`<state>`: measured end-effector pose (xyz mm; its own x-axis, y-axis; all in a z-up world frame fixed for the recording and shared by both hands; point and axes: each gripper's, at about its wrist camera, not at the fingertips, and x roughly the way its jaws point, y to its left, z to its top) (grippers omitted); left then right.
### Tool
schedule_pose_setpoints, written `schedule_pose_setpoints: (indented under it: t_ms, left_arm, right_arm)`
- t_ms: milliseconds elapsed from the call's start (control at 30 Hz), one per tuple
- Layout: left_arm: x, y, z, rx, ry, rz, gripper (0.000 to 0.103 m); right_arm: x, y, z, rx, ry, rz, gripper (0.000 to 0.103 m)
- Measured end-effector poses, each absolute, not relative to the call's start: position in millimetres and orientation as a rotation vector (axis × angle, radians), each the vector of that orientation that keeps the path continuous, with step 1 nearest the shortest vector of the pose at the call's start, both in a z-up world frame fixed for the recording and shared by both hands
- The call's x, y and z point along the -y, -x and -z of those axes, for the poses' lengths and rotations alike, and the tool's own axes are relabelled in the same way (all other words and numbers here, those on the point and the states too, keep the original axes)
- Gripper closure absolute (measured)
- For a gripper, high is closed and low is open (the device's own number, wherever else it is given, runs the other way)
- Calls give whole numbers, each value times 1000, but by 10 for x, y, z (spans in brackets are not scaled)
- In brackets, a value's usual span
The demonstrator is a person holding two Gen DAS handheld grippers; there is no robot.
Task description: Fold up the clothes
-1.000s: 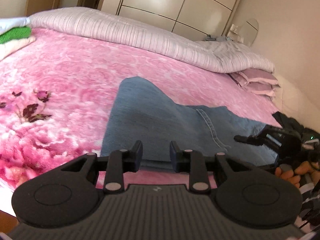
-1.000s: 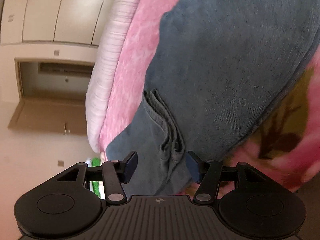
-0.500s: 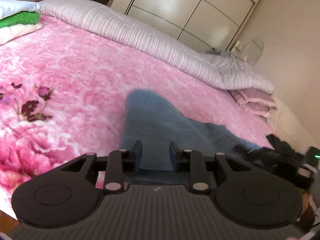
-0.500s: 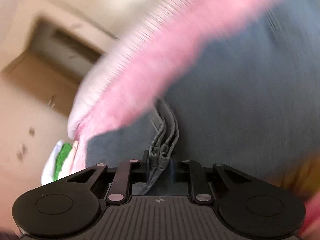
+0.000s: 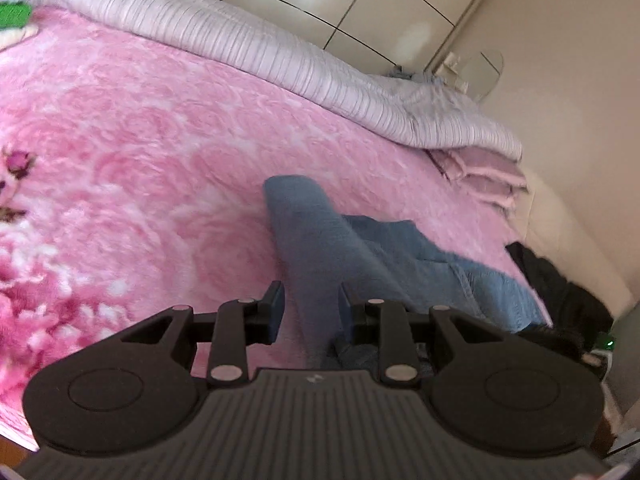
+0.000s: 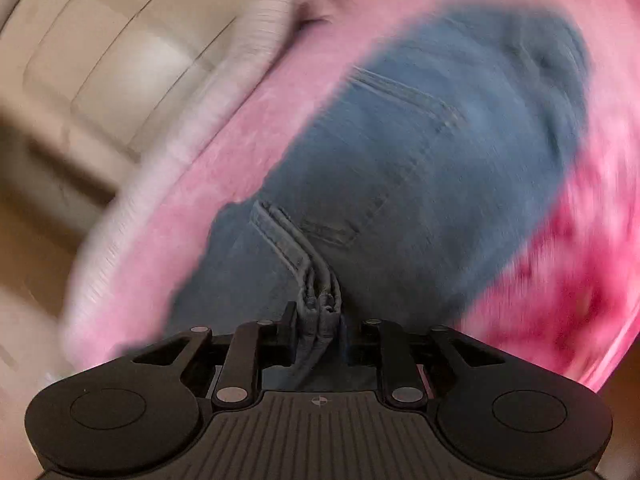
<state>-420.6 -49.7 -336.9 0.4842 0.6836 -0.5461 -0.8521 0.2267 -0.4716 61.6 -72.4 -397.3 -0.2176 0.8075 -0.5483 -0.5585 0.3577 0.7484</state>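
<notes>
Jeans [image 5: 320, 248] lie partly folded on the pink bed blanket [image 5: 132, 152], one end raised off it.

Left gripper [image 5: 310, 308]: a lifted fold of denim runs between its jaws, which are partly closed; contact with the pads is not clear, so I cannot tell if it truly grips.

Right gripper [image 6: 318, 320]: bunched hem layers sit between the jaws, which are opening at this moment while still touching the bundle.

Risks, as judged:
- The stacked hems in the right gripper could slip out if the jaws widen during a pull; the layers would then fan apart.
- Uneven tension between the two ends could skew the fold.
- The plush blanket may drag on the denim and wrinkle the lower layer.
</notes>
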Motion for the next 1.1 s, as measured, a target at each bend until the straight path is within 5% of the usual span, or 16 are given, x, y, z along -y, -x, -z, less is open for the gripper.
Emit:
schedule_pose_setpoints:
  t_ms: [167, 233, 600, 833, 1100]
  left_arm:
    - [539, 4134, 3316, -260, 795, -1078, 80]
    - [567, 4120, 3290, -268, 790, -1083, 80]
    - [717, 4029, 3288, -294, 797, -1071, 80]
    - [571, 3710, 3394, -345, 785, -1022, 80]
    - [471, 3448, 3376, -389, 736, -1004, 80]
  right_arm:
    - [684, -638, 3951, -1296, -303, -1285, 69]
    - [556, -591, 3872, -1265, -241, -1319, 85]
    - [908, -792, 2722, -661, -292, -1522, 86]
    - [968, -1619, 3661, -953, -155, -1101, 86]
    - [945, -1571, 3066, -889, -234, -1271, 86]
